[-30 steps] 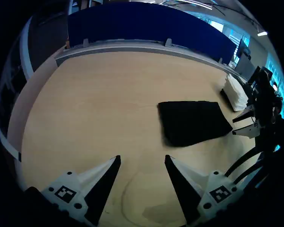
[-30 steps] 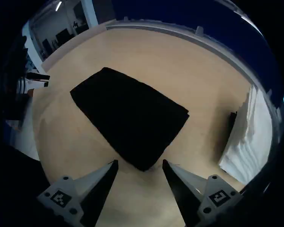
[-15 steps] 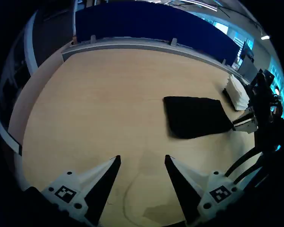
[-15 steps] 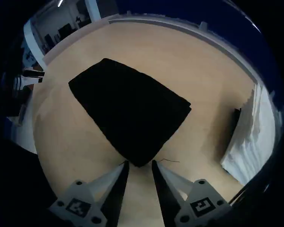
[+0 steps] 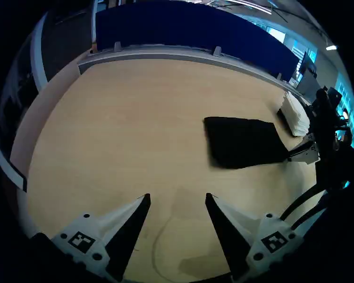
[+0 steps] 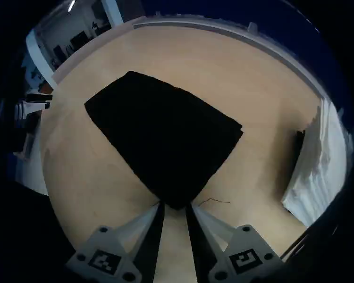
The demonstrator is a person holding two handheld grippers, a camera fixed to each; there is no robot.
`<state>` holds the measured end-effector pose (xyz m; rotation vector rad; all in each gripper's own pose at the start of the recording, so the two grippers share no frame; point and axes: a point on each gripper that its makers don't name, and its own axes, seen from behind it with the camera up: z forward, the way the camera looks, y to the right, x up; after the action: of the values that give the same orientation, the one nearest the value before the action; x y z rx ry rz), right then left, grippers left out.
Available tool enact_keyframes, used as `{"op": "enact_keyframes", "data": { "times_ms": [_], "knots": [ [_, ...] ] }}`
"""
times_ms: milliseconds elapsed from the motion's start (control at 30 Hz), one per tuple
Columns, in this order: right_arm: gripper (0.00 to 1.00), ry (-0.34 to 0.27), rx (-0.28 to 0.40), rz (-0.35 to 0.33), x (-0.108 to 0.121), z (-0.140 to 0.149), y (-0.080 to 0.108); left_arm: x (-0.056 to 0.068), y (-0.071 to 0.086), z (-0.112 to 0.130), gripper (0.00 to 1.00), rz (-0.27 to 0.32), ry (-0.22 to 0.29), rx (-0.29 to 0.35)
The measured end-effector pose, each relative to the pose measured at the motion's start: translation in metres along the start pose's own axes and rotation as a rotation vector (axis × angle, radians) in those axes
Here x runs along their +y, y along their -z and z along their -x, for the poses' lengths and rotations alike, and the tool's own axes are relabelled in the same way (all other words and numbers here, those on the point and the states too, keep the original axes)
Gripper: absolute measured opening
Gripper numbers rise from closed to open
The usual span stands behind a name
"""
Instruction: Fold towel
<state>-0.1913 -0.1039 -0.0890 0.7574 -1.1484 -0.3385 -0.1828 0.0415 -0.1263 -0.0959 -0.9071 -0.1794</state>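
Towel (image 6: 165,141) is black and lies flat on the pale wooden bench (image 5: 120,122), folded into a rough four-sided shape. In the right gripper view we see it spread across the middle of the frame, with one corner pointing down to the bottom centre. There the right hand-held gripper (image 6: 174,205) has its two fingers drawn close together, with that corner sitting between their tips. A narrow gap stays open between the fingers lower down, and we cannot tell whether both of them press on the cloth. A thin thread (image 6: 214,202) lies on the bench just to the right of that corner.

In the left gripper view we see the towel (image 5: 243,141) right of centre and the right hand-held gripper (image 5: 305,153) at its right-hand corner, near the right edge of the frame. The left hand-held gripper (image 5: 177,195) sits at the bottom of the frame with its fingers wide apart, nothing between them, over bare bench and well apart from the towel.

A white stack (image 6: 318,174) of folded cloths rests at the right edge of the right gripper view, apart from the towel. A blue partition (image 5: 186,28) runs along the bench's far side, at the top of the left gripper view.
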Motion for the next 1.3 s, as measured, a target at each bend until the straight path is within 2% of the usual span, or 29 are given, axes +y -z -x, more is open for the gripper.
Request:
{"op": "enact_keyframes", "data": {
  "times_ms": [267, 600, 800, 1067, 1300],
  "knots": [
    [0.33, -0.039, 0.009, 0.002, 0.003, -0.001, 0.002, -0.001, -0.004, 0.002, 0.86, 0.005, 0.000, -0.003],
    [0.09, -0.044, 0.005, 0.008, 0.002, 0.001, -0.002, 0.000, -0.011, 0.003, 0.86, 0.010, 0.002, -0.006],
    [0.08, -0.035, 0.017, 0.012, 0.000, -0.005, 0.000, -0.001, -0.011, 0.003, 0.86, 0.011, -0.002, -0.006],
    [0.08, 0.013, 0.048, 0.024, -0.005, -0.033, 0.021, -0.001, -0.009, -0.001, 0.86, 0.018, 0.003, 0.005],
    [0.08, 0.114, 0.057, 0.037, -0.012, -0.068, 0.046, -0.004, -0.008, -0.003, 0.86, 0.025, 0.013, 0.022]
  ]
}}
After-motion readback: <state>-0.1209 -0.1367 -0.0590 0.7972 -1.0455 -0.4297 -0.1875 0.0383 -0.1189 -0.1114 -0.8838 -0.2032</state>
